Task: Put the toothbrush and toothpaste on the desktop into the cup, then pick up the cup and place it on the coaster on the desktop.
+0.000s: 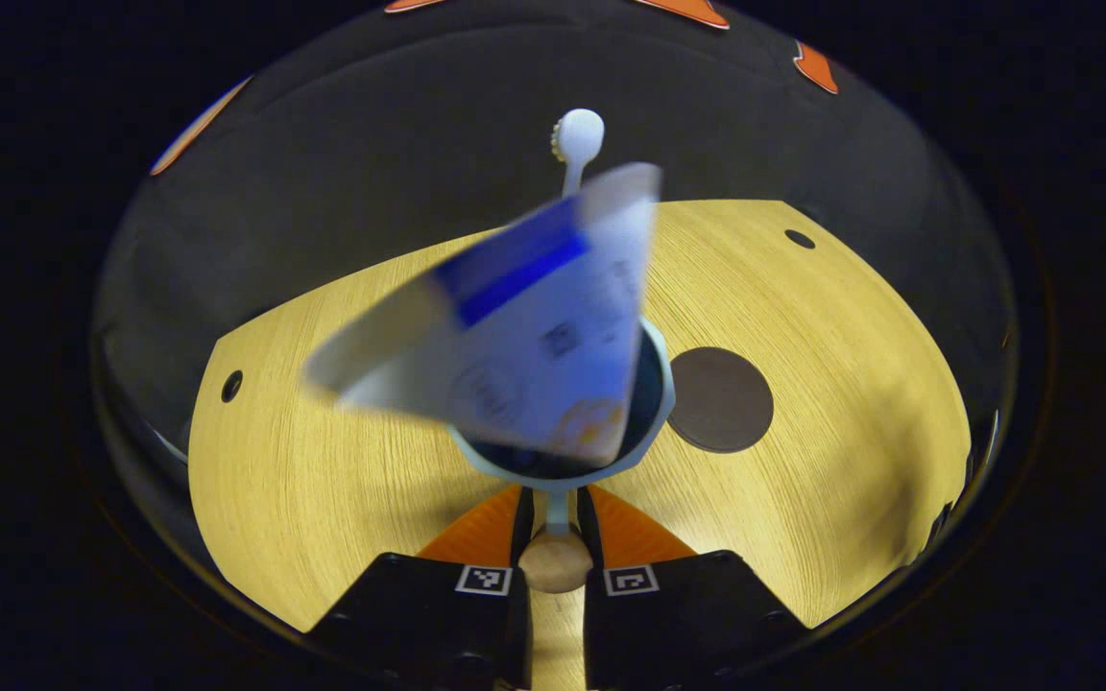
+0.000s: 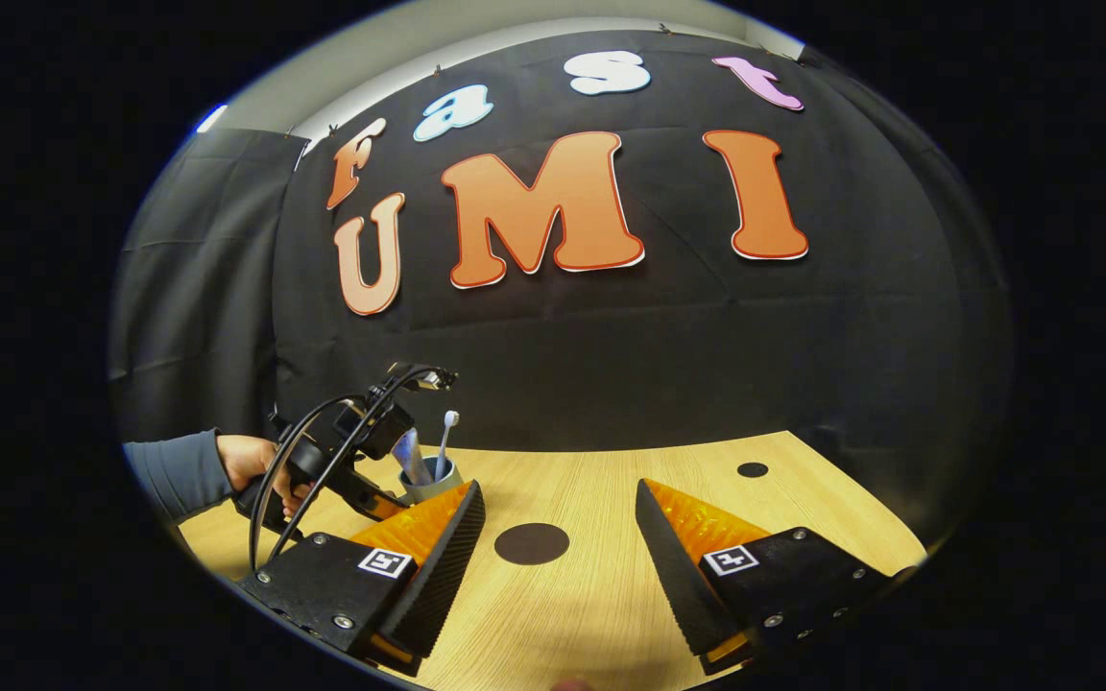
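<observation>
A pale cup [image 1: 654, 403] stands at the middle of the wooden table in the left gripper view. A white and blue toothpaste tube [image 1: 524, 326] leans out of it to the left, blurred. A white toothbrush [image 1: 579, 139] rises behind the tube. My left gripper [image 1: 557, 523] sits at the cup's near side, shut on a narrow pale handle with a rounded wooden knob. The dark round coaster [image 1: 719, 399] lies just right of the cup. In the right gripper view my right gripper [image 2: 558, 494] stands open over the table with the coaster [image 2: 531, 543] ahead, and the cup [image 2: 433, 477] is at the left.
A hand in a grey sleeve [image 2: 183, 470] holds the left gripper [image 2: 342, 451] beside the cup. The table [image 2: 611, 595] has small dark holes [image 2: 753, 469] near its far corners [image 1: 231, 386]. The black cloth wall runs behind the table's far edge.
</observation>
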Demonstrator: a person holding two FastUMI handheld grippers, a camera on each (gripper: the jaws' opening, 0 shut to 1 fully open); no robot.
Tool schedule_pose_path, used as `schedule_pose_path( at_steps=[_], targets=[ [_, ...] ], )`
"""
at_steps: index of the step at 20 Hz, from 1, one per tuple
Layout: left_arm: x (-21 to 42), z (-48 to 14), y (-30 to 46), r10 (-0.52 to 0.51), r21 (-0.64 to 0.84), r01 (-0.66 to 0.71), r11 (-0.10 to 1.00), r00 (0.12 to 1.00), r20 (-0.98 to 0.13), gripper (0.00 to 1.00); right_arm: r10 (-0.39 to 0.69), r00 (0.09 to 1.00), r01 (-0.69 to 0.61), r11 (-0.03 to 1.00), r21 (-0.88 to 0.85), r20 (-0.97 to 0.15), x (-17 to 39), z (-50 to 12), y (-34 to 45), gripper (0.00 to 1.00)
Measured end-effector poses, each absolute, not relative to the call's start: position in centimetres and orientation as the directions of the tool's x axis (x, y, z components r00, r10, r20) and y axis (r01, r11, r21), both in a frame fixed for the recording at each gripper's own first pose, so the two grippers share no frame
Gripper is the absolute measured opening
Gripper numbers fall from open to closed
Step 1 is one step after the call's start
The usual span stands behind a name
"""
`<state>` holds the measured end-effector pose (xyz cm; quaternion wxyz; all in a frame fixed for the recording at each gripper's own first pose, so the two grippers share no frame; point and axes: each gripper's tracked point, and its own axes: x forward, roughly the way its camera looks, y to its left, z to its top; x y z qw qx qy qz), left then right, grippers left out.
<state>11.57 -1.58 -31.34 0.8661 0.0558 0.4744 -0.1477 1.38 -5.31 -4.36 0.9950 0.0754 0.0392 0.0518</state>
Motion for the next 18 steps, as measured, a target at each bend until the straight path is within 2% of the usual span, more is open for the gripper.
schedule_pose_path(
  at_steps=[9,18],
  targets=[
    [11.6,-30.6,-3.4,-0.274,-0.064,0.403,0.913,0.487,-0.829,0.2,0.049,0.997,-0.039,0.988,0.148,-0.067,-0.3,-4.4,-9.0,0.95],
    [11.0,-30.9,-3.6,-0.277,-0.07,0.432,0.899,0.438,-0.855,0.2,0.012,0.994,0.006,0.987,0.159,-0.112,-0.9,-6.2,-11.3,0.95]
  ],
)
